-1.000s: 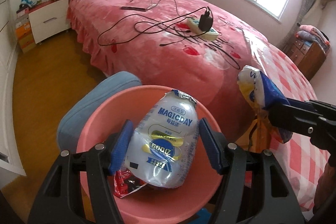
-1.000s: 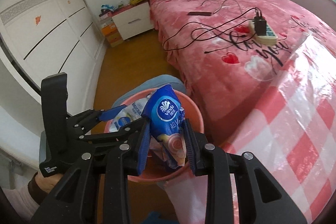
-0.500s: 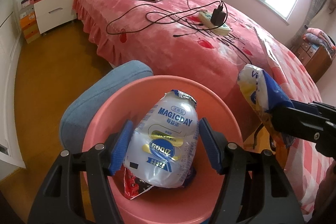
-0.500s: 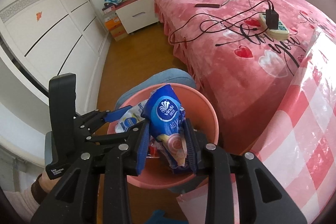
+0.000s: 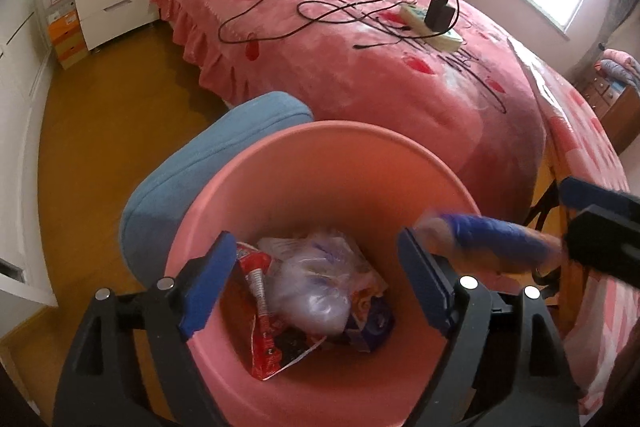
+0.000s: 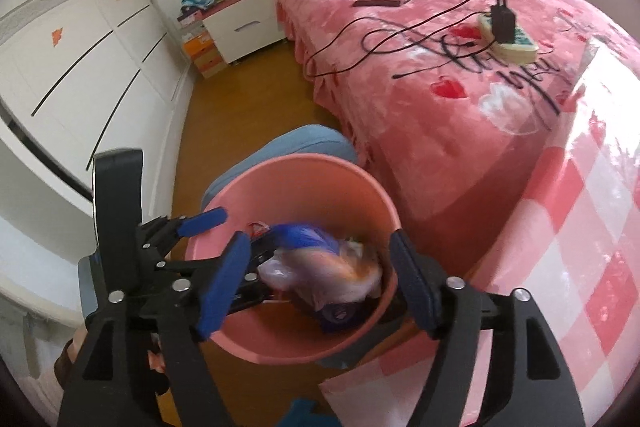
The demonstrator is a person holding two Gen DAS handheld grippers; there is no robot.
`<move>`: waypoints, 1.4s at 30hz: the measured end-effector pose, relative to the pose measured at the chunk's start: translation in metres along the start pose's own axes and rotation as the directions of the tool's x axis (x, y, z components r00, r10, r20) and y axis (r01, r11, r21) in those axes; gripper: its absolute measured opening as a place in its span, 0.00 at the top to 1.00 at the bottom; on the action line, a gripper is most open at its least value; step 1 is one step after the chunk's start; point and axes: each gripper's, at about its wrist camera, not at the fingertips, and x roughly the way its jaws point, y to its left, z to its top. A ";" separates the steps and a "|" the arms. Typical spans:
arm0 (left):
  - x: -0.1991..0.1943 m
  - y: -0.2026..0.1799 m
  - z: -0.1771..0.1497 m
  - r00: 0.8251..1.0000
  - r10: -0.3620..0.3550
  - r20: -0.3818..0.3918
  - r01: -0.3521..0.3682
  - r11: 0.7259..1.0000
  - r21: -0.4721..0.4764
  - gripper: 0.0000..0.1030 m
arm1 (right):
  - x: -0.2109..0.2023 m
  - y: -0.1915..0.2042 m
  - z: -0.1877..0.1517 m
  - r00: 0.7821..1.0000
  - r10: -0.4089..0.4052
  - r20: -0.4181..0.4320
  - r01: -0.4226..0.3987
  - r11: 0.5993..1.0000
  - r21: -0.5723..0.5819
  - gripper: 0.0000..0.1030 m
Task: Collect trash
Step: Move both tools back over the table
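A pink bin (image 5: 320, 163) sits below both grippers and also shows in the right wrist view (image 6: 304, 183). My left gripper (image 5: 316, 283) is open and empty over the bin. The white MAGICDAY pouch (image 5: 312, 287) lies inside on a red wrapper (image 5: 260, 323) and other trash. My right gripper (image 6: 320, 283) is open over the bin. The blue Vinda tissue pack (image 6: 316, 263) is blurred between its fingers, dropping free; in the left wrist view it (image 5: 488, 239) is at the bin's right rim.
A blue cushion (image 5: 208, 155) lies behind the bin on the wooden floor (image 5: 100, 115). A pink bed (image 5: 360, 59) with black cables and a power strip (image 5: 432, 23) stands beyond. A checked cloth (image 6: 580, 227) is at right. White wardrobes (image 6: 80, 47) line the left.
Both grippers opened. The MAGICDAY pouch fell from my left gripper into the bin. The blue tissue pack left my right gripper and is dropping toward the bin.
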 end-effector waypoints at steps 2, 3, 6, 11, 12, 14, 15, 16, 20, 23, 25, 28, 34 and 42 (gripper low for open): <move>0.001 0.002 -0.001 1.000 0.007 -0.006 -0.007 1.000 -0.002 0.15 | -0.005 -0.002 0.001 0.999 -0.031 0.017 0.031 1.000 -0.001 0.20; 0.002 0.002 -0.001 1.000 0.009 -0.006 -0.009 1.000 -0.002 0.15 | -0.007 -0.003 0.002 0.999 -0.039 0.024 0.039 0.999 -0.001 0.19; 0.003 0.002 -0.002 1.000 0.017 -0.007 -0.017 1.000 0.001 0.14 | -0.013 -0.006 0.003 0.997 -0.066 0.040 0.066 0.998 -0.002 0.16; 0.003 0.002 -0.001 1.000 0.024 -0.010 -0.024 1.000 -0.001 0.14 | -0.018 -0.009 0.002 0.994 -0.096 0.053 0.096 0.995 -0.003 0.14; 0.002 0.002 -0.001 1.000 0.024 -0.010 -0.025 1.000 -0.001 0.14 | -0.019 -0.009 0.002 0.994 -0.099 0.053 0.100 0.995 -0.001 0.13; 0.002 0.001 -0.001 1.000 0.025 -0.012 -0.025 1.000 0.000 0.14 | -0.020 -0.012 0.000 0.993 -0.107 0.051 0.107 0.994 0.003 0.13; 0.002 0.001 -0.001 1.000 0.025 -0.012 -0.025 1.000 0.002 0.13 | -0.020 -0.014 -0.001 0.992 -0.114 0.048 0.113 0.994 0.006 0.13; 0.002 0.000 -0.001 1.000 0.026 -0.011 -0.026 1.000 0.004 0.13 | -0.020 -0.016 -0.001 0.992 -0.117 0.046 0.117 0.993 0.010 0.13; 0.000 -0.004 0.000 1.000 0.024 -0.007 -0.024 1.000 0.009 0.13 | -0.022 -0.021 -0.003 0.991 -0.126 0.043 0.126 0.992 0.014 0.12; -0.002 -0.008 0.001 1.000 0.020 -0.002 -0.020 1.000 0.011 0.13 | -0.025 -0.023 -0.006 0.987 -0.156 0.048 0.156 0.988 0.003 0.12; -0.004 -0.009 0.002 1.000 0.018 0.001 -0.018 1.000 0.013 0.13 | -0.028 -0.024 -0.009 0.983 -0.175 0.049 0.175 0.985 0.002 0.12; -0.008 -0.013 0.003 1.000 0.008 0.011 -0.008 1.000 0.016 0.13 | -0.031 -0.029 -0.012 0.981 -0.186 0.050 0.185 0.983 0.017 0.12; -0.015 -0.020 0.006 1.000 -0.010 0.026 0.010 1.000 0.029 0.12 | -0.039 -0.038 -0.018 0.974 -0.216 0.062 0.214 0.976 0.041 0.12; -0.026 -0.033 0.011 0.997 -0.050 0.052 0.048 0.998 0.040 0.10 | -0.058 -0.051 -0.029 0.958 -0.274 0.083 0.269 0.961 0.067 0.12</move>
